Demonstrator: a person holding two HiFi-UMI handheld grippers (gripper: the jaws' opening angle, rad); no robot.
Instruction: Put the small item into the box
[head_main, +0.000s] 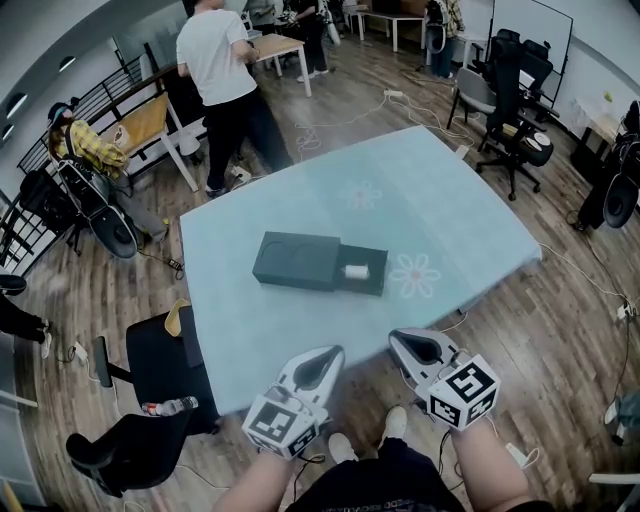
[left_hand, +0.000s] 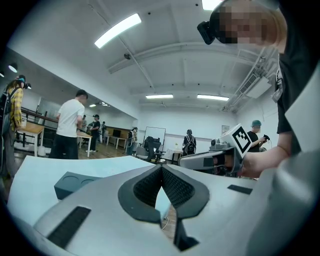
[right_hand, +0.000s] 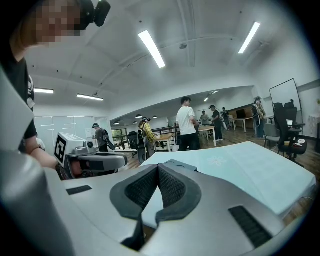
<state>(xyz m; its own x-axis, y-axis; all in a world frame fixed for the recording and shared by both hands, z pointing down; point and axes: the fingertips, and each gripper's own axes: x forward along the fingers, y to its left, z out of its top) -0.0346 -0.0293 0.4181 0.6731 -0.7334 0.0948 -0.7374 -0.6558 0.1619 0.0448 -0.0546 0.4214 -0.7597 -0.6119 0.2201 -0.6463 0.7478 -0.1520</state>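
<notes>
A dark green box lies in the middle of the table, which is covered with a light blue cloth. Its drawer end is slid out to the right, and a small white item rests inside it. Both grippers hang at the table's near edge, short of the box. My left gripper is shut and holds nothing, and so is my right gripper. In the left gripper view the pads meet at their tips, with the box beyond at the left. In the right gripper view the box peeks over the closed pads.
A black office chair stands at the table's left front corner, with a bottle on the floor by it. A person in a white shirt stands beyond the far edge. More chairs and cables lie on the wooden floor at the right.
</notes>
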